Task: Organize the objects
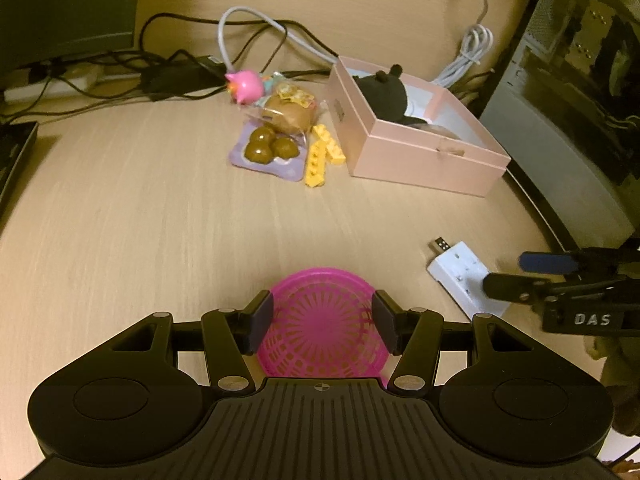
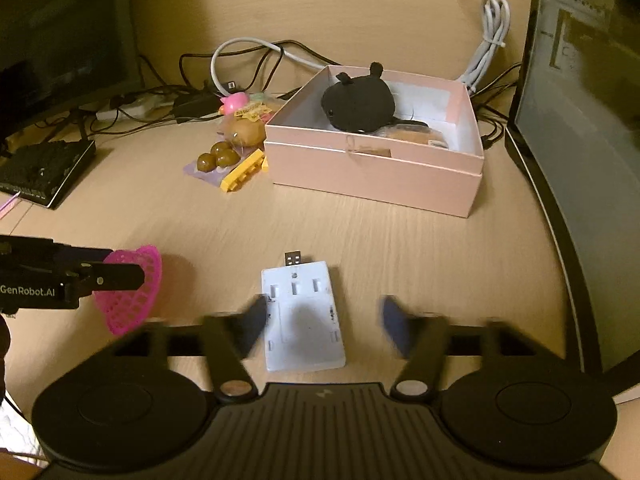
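Note:
A pink plastic mesh basket (image 1: 324, 320) sits between the pads of my left gripper (image 1: 323, 320), which is shut on its rim. In the right wrist view the basket (image 2: 132, 292) hangs tilted above the table in that left gripper (image 2: 120, 266). A white USB hub (image 2: 302, 316) lies flat on the table. My right gripper (image 2: 326, 326) straddles it with blurred fingers; the left one is close to the hub's edge, the right one clearly apart. In the left wrist view the right gripper (image 1: 506, 272) hovers over the hub (image 1: 464, 276).
An open pink box (image 2: 372, 176) holding a black plush toy (image 2: 358, 104) stands further back. Left of it lie yellow bricks (image 2: 242, 172), brown balls on a purple tray (image 2: 218, 156), a wrapped bun (image 2: 246, 130) and a pink figure (image 2: 234, 102). Cables (image 2: 256, 46) trail behind; a computer case (image 2: 592, 160) stands at right.

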`<act>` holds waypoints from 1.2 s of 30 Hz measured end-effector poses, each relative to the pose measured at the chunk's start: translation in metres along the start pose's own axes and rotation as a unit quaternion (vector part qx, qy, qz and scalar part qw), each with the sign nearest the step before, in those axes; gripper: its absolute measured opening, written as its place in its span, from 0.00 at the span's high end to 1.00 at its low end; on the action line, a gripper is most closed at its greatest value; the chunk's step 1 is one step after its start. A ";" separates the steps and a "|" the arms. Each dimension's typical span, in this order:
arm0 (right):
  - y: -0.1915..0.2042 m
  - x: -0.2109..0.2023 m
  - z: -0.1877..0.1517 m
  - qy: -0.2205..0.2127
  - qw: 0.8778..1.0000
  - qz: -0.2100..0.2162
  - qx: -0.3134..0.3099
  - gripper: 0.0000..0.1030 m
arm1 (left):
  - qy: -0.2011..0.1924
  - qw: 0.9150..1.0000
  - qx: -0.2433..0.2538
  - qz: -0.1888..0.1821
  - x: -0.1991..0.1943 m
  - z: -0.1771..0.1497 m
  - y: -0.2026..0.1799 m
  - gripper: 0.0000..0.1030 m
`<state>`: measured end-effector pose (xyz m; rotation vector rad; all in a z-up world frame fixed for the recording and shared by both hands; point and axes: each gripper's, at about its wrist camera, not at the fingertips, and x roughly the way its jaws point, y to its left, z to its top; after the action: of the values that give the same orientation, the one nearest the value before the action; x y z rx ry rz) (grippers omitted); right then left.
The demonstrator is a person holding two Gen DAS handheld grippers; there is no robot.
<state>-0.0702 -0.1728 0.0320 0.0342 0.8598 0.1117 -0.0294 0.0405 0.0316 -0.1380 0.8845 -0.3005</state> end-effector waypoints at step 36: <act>-0.037 -0.071 0.004 -0.081 0.994 -0.024 0.072 0.54 | -0.145 0.988 0.003 -0.049 0.057 0.196 -0.072 0.42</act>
<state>-0.1095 -0.2172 0.0855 0.1555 0.7051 0.0005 0.1420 -0.0465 0.1301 -0.2139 0.5895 -0.3655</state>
